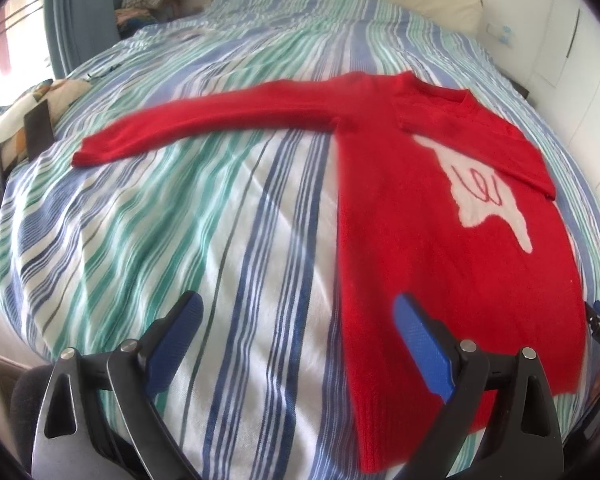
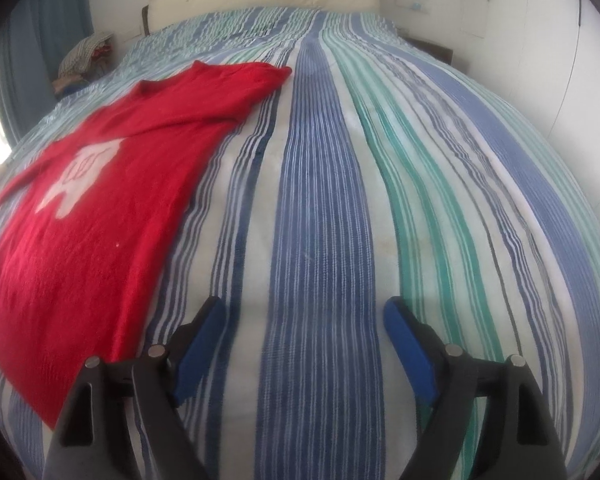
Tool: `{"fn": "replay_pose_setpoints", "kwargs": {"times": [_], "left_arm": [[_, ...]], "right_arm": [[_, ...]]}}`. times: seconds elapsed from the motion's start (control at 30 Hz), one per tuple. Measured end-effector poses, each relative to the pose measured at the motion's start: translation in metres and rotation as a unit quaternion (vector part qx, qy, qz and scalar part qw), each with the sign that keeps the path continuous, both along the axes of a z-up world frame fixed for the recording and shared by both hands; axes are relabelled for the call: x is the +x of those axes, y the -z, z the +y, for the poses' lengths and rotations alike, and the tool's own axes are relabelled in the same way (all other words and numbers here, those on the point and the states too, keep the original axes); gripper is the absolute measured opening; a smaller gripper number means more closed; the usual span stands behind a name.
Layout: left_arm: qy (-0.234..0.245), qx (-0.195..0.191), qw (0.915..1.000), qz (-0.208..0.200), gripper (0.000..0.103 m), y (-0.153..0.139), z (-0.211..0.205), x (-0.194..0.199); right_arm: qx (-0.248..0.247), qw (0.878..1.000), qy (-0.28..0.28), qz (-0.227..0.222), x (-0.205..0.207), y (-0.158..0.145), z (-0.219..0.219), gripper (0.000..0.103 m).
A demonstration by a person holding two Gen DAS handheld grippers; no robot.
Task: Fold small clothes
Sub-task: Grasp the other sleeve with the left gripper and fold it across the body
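Knitwear lay flat on the striped blue, green and white bed cover [image 2: 324, 208]: a small red knitted jumper with a white motif [image 1: 440, 216], front up, one sleeve stretched far ahead and left of the left gripper [image 1: 296, 320], the other sleeve folded in over the chest; that spread probably readied it for folding; the hem sat under the left jaws' right finger; the right gripper [image 2: 304, 320] had the jumper off to its left; both jaws stood wide, holding nothing.
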State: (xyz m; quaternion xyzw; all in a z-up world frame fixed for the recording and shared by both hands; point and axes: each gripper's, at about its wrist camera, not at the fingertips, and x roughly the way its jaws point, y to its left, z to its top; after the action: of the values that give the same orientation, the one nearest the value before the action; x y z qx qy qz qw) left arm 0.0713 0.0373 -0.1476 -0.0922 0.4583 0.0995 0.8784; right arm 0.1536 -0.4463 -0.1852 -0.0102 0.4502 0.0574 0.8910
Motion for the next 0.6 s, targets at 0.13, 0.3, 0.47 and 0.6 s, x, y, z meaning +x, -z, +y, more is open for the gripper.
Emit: {"fn": "replay_pose_setpoints", "kwargs": {"times": [0.13,0.3,0.47,0.6], "left_arm": [[0.025,-0.045,0.9987,0.004,0.097,-0.013,0.031,0.017],[-0.033,-0.09,0.9953,0.011,0.098,-0.023,0.146,0.057],[-0.158,-0.165,0.9727,0.037,0.097,0.013,0.274,0.08],[-0.213,-0.217,0.952,0.035,0.091,0.035,0.316,0.083]], "right_arm": [[-0.007,1.0,0.002,-0.004,0.0,0.005,0.005,0.088],[-0.005,1.0,0.013,-0.004,0.003,0.013,0.002,0.097],[-0.012,1.0,0.017,-0.014,0.002,0.015,0.002,0.1],[-0.016,0.999,0.021,-0.017,0.001,0.015,0.004,0.1]]}}
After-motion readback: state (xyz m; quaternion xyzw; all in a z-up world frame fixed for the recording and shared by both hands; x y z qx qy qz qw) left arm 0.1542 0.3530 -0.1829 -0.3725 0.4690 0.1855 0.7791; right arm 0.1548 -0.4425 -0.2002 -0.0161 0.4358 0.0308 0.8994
